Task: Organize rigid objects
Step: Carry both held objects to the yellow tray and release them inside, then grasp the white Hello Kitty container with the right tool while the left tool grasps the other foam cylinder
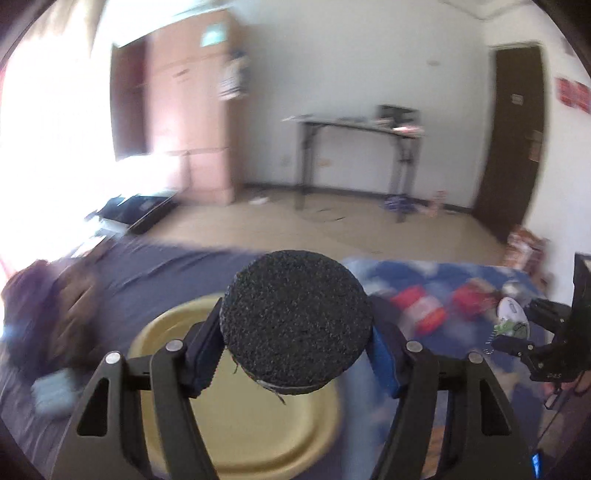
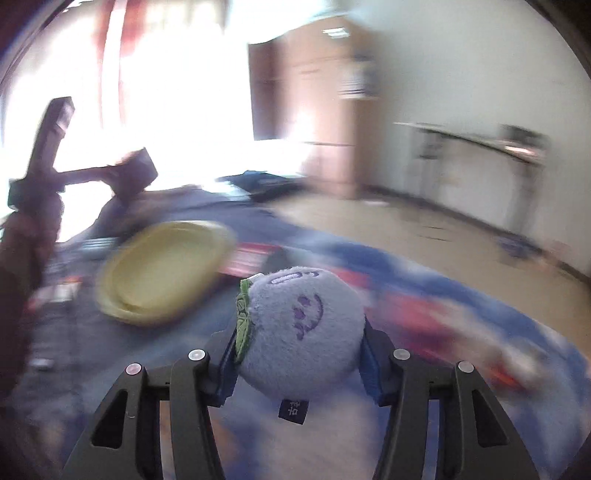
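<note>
White walls, beige floor [image 1: 258, 225], wooden wardrobe [image 1: 192, 110], dark door [image 1: 513, 140], blazing window light.

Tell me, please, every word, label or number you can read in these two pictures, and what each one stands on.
None can be read with certainty.
Black tag under the purple plush toy: two small characters, too small to read.
Plush toy's embroidery: marks, not legible text.
Red sign on the wall: blurred.
Green sign on the wardrobe: blurred.

black tongs [image 1: 295, 354], blue pads [image 1: 384, 362], silver screws
</note>
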Demonstrator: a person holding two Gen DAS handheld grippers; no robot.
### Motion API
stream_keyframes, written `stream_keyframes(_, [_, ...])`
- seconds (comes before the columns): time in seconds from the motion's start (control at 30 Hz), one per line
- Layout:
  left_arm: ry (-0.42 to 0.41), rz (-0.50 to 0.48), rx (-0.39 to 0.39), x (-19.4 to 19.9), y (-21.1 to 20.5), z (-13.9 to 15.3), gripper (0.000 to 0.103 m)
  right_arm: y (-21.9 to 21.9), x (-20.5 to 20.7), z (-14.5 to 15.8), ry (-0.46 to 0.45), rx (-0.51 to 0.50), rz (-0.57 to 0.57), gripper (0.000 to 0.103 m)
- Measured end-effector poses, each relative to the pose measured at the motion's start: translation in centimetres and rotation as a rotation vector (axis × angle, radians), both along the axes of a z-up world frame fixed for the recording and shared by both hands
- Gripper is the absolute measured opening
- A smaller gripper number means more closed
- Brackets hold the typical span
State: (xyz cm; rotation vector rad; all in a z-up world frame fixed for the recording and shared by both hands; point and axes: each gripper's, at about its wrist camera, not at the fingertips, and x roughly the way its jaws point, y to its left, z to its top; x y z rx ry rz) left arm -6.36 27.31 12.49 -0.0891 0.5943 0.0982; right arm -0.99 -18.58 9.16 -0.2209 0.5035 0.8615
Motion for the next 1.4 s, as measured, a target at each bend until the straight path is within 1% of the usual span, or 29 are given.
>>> stream_keyframes(0.07, [0.044,0.067,-0.006,-0.3,3.0,-2.0,0.069,8.7,-0.2,-0.5,0.007,-0.046,0.18,0.053])
stream_keyframes(0.1, [0.06,0.085,-0.021,-0.2,4.4,-3.3,0.069,11.0,-0.3,-0.9,0.011,-0.067,0.222,0.053])
stream_keyframes(0.17, [0.115,0.099,-0.07,0.7,6.5,-6.4,0.069,18.9,-0.9,-3.2,0.046,-0.159,0.339,0.053])
stream_keyframes(0.2, [0.133,0.093,-0.083,1.2,7.0,-7.5,0.069,21.5,-1.1,-4.3,0.065,-0.188,0.368,0.053])
stream_keyframes(0.27, [0.17,0.09,-0.065,2.2,8.2,-9.4,0.069,25.2,-1.5,-6.1,0.087,-0.24,0.402,0.053])
stream_keyframes(0.33, [0.216,0.105,-0.039,3.1,9.7,-10.8,0.069,28.0,-1.6,-7.6,0.078,-0.293,0.413,0.053])
stream_keyframes(0.43, [0.271,0.085,-0.062,3.9,10.5,-12.0,0.069,30.4,-1.2,-9.3,0.123,-0.324,0.418,0.053])
stream_keyframes(0.5, [0.268,0.073,-0.044,4.3,10.4,-12.6,0.069,31.1,-0.8,-10.1,0.13,-0.334,0.417,0.053])
stream_keyframes(0.53, [0.27,0.049,-0.036,4.7,10.4,-13.0,0.069,31.5,-0.6,-10.6,0.12,-0.348,0.409,0.053])
stream_keyframes(0.6, [0.287,0.062,-0.041,5.5,10.6,-13.8,0.069,32.5,-0.1,-11.4,0.124,-0.36,0.402,0.054])
stream_keyframes(0.67, [0.312,0.063,-0.05,6.1,10.7,-14.8,0.07,33.1,-0.6,-11.5,0.094,-0.357,0.401,0.056])
stream_keyframes(0.7, [0.31,0.071,-0.056,6.2,10.8,-15.0,0.07,33.7,-0.8,-11.4,0.091,-0.361,0.403,0.06])
stream_keyframes(0.77, [0.29,0.072,-0.08,6.0,11.1,-14.7,0.079,34.1,-1.7,-11.6,0.09,-0.368,0.4,0.064])
stream_keyframes(0.8, [0.282,0.064,-0.118,5.7,11.2,-14.2,0.087,33.9,-2.0,-11.4,0.079,-0.372,0.393,0.069])
stream_keyframes(0.83, [0.265,0.065,-0.141,5.4,11.2,-13.6,0.1,33.5,-2.3,-10.8,0.067,-0.362,0.39,0.076])
stream_keyframes(0.87, [0.223,0.084,-0.151,4.8,11.2,-12.2,0.103,32.8,-2.5,-10.1,0.057,-0.345,0.387,0.081])
stream_keyframes(0.9, [0.18,0.097,-0.146,4.4,11.0,-10.9,0.103,31.6,-2.9,-8.8,0.038,-0.305,0.368,0.09])
stream_keyframes(0.93, [0.139,0.095,-0.136,3.9,10.5,-9.3,0.103,30.4,-2.7,-8.1,0.032,-0.275,0.357,0.1])
stream_keyframes(0.97, [0.105,0.08,-0.127,3.8,9.6,-7.7,0.103,28.4,-2.6,-6.7,0.027,-0.229,0.339,0.103])
stream_keyframes(1.0, [0.08,0.061,-0.121,3.9,8.5,-6.4,0.103,26.4,-2.5,-5.6,0.024,-0.194,0.315,0.103])
stream_keyframes(1.07, [0.05,0.014,-0.122,4.8,5.9,-4.8,0.103,21.8,-1.6,-4.0,0.016,-0.147,0.242,0.103])
stream_keyframes(1.1, [0.052,-0.027,-0.12,5.8,3.8,-4.4,0.103,17.2,-0.7,-2.7,0.008,-0.112,0.159,0.103])
stream_keyframes(1.13, [0.061,-0.077,-0.115,7.0,1.6,-4.4,0.103,14.6,0.2,-2.1,0.003,-0.094,0.097,0.103])
stream_keyframes(1.2, [0.09,-0.183,-0.088,9.2,-2.8,-5.2,0.103,7.0,1.9,-0.6,-0.012,-0.055,-0.098,0.103])
stream_keyframes(1.23, [0.115,-0.221,-0.068,10.4,-5.1,-6.0,0.103,4.5,2.3,-0.5,-0.014,-0.041,-0.167,0.103])
stream_keyframes(1.27, [0.139,-0.249,-0.059,11.3,-6.8,-6.7,0.103,0.8,3.4,-0.3,-0.008,-0.025,-0.263,0.103])
stream_keyframes(1.3, [0.166,-0.279,-0.055,12.3,-8.5,-7.6,0.103,-1.2,3.9,-0.4,0.002,-0.014,-0.317,0.103])
stream_keyframes(1.33, [0.198,-0.294,-0.049,13.4,-10.2,-8.5,0.103,-4.5,4.5,-0.8,0.027,0.006,-0.393,0.103])
stream_keyframes(1.4, [0.251,-0.269,-0.036,14.7,-12.4,-10.0,0.103,-8.4,5.5,-1.9,0.089,0.039,-0.501,0.103])
